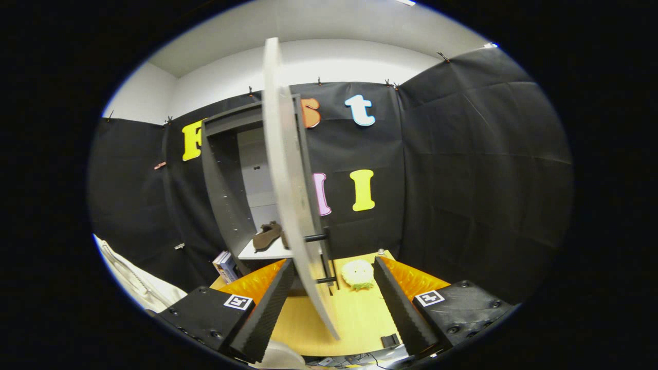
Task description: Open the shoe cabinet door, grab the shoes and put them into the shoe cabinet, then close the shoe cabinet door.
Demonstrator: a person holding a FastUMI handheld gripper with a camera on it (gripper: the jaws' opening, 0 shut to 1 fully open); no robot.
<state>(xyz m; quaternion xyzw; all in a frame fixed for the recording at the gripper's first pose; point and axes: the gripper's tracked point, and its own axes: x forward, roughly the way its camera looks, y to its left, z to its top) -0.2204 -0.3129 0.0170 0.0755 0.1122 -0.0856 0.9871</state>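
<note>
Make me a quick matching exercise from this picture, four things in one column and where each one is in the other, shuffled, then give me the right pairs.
Things:
1. brown shoe
2. cabinet door
3. pale round object
4. books

Places:
A. on the table beyond the open fingers
B. on the shelf inside the cabinet
C. swung open, edge-on between the fingers
D. beside the cabinet's base

Pairs: 1-B, 2-C, 3-A, 4-D

Wooden counter (354, 313) carries 1 pale yellow-green fluffy object (358, 274). Several books (225, 265) stand at its far-left corner. Small black item (389, 340) at near edge.
</note>
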